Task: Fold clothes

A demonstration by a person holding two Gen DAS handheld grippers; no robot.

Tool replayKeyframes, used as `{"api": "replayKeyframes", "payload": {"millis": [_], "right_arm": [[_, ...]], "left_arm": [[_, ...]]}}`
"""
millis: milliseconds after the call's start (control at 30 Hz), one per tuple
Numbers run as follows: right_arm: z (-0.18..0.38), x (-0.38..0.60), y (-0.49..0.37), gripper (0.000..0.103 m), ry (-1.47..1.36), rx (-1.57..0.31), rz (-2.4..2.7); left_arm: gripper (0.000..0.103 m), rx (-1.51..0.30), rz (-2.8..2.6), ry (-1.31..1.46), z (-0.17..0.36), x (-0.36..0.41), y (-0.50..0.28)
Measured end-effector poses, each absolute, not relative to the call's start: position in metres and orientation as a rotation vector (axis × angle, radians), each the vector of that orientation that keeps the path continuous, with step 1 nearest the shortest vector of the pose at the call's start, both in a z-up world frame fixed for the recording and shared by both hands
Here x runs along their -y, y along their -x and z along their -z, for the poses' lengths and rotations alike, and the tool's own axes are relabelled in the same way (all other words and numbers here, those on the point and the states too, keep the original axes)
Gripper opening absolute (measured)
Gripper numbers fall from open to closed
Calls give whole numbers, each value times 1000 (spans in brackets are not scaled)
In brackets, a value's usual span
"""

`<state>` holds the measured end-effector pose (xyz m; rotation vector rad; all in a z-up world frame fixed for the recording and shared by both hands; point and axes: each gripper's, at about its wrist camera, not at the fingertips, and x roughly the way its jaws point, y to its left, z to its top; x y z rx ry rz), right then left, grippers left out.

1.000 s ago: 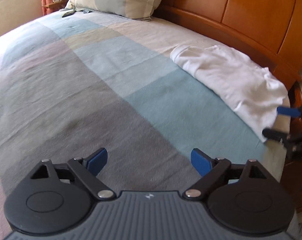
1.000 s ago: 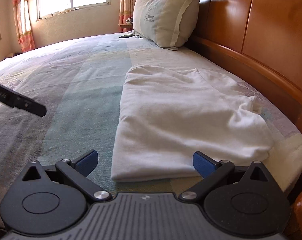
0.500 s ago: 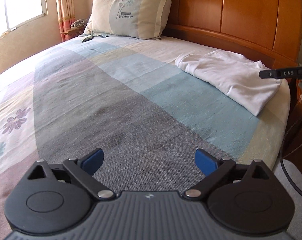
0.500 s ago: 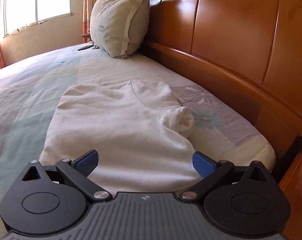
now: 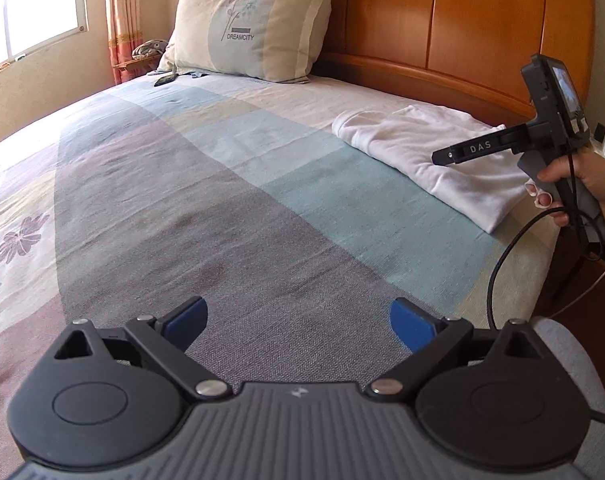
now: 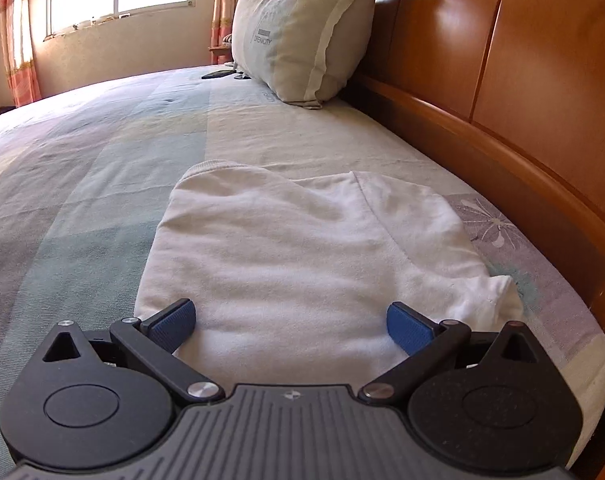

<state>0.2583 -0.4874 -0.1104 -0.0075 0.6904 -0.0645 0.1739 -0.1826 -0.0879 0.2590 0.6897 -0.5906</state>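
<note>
Clearly we have the white garment point(image 6: 302, 256) dead ahead of our right gripper point(image 6: 290, 322), whose jaws stand wide apart and empty just above its near end. It lies folded into a long band at the bed's point(image 5: 182, 200) headboard edge, near the corner, its long axis running along that edge. Our left gripper point(image 5: 298, 324), jaws also apart, hangs over bare cover, well away.

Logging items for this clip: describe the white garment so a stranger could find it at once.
Start at the wooden headboard. Below it, on the bed's near corner, far from the pillow, lies the white garment, folded flat. It is the only plain white cloth on the patterned bedspread.
</note>
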Motion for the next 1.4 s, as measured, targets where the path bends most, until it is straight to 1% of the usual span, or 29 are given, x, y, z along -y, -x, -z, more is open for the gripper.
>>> {"api": "replayKeyframes", "payload": {"millis": [300, 367, 500, 633, 700, 833, 1000, 1067, 1200, 1400], "right_arm": [[112, 488, -258, 103, 4, -692, 78], [104, 486, -255, 103, -10, -701, 83], [92, 475, -242, 103, -61, -660, 17], [109, 456, -245, 103, 37, -725, 2], [105, 449, -238, 103, 64, -722, 11], [92, 441, -214, 103, -5, -688, -41], [111, 432, -192, 103, -21, -813, -60], [105, 430, -177, 103, -20, -817, -32], [81, 432, -145, 103, -117, -802, -9], [60, 422, -115, 103, -137, -790, 36]], "left_arm": [[98, -677, 607, -251, 89, 190, -170], [98, -670, 604, -248, 88, 189, -169], [98, -668, 596, -229, 86, 187, -169], [98, -653, 580, -218, 80, 182, -165], [98, -650, 575, -201, 78, 178, -163], [98, -658, 561, -179, 77, 171, -159], [98, -635, 556, -196, 69, 169, -150], [98, -628, 559, -191, 67, 169, -148], [98, -637, 560, -173, 64, 170, -144], [98, -647, 578, -178, 58, 172, -135]]}}
